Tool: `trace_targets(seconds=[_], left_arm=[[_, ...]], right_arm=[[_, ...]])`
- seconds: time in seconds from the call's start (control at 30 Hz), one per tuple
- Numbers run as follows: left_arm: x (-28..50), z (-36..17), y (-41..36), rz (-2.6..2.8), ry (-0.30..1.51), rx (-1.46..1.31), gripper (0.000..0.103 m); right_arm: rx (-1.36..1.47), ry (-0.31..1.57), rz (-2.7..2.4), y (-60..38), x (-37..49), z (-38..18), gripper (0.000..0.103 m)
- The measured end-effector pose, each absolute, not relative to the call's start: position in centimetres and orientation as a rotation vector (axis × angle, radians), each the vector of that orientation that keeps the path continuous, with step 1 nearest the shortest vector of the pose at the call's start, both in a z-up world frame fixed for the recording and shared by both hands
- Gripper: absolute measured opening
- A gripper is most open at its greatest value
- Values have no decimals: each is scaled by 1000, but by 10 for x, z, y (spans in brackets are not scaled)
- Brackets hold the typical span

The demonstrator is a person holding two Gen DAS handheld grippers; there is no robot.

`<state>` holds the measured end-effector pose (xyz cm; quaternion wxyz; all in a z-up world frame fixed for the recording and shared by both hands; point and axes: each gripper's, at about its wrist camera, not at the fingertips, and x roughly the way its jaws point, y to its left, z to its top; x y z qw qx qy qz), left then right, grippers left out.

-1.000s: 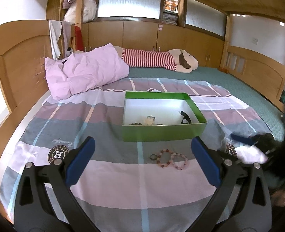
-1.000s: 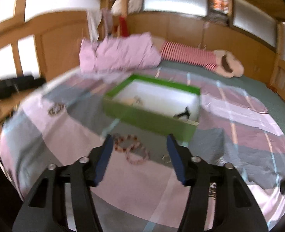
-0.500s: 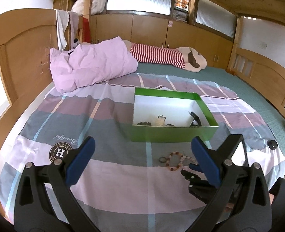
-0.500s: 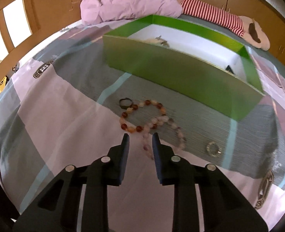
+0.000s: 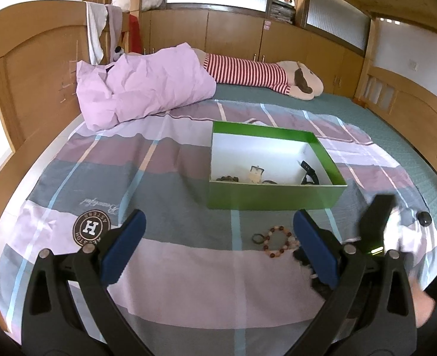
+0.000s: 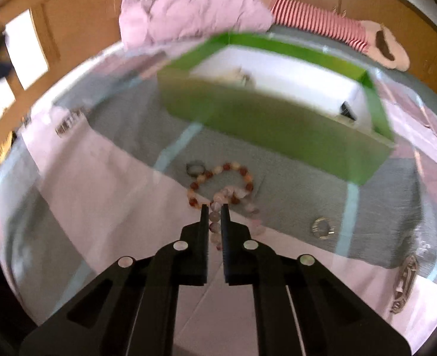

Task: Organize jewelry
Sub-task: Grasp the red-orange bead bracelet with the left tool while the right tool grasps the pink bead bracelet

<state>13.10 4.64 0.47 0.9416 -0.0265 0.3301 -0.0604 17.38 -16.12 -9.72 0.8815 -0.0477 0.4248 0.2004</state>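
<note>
Right gripper (image 6: 214, 207) jaws closing around pale bead bracelet (image 6: 215, 225)

pink pillow (image 5: 147, 86) at headboard | striped plush toy (image 5: 263, 75) behind it | plaid bedspread (image 5: 171, 267) under all

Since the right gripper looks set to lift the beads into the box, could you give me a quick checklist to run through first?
1. Pale bead strand between the right gripper fingers as its jaws close: ok.
2. Firm grip on it: cannot tell.
3. Red bead bracelet free of the strand: not ok, they overlap.
4. Green box open with room inside: ok.
5. Left gripper open, empty, clear of the beads: ok.
</note>
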Motion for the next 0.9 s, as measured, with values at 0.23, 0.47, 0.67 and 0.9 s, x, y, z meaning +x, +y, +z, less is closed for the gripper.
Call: trace_targets(seconds=[0.23,0.47,0.67,0.9], left_arm=[[147,-31,12,-177,769,-34,99],[161,-86,-50,-232,848,106,83],[178,-117,-70,-236,903,156,67],[196,-143,-73,-209,949,164,56]], right_arm=[[29,759,376,-207,147,-37,8],[87,737,349,-235,151,-24,8],[104,739,349,-244,154,-24,8],[110,735,348,-252,153,-24,8]])
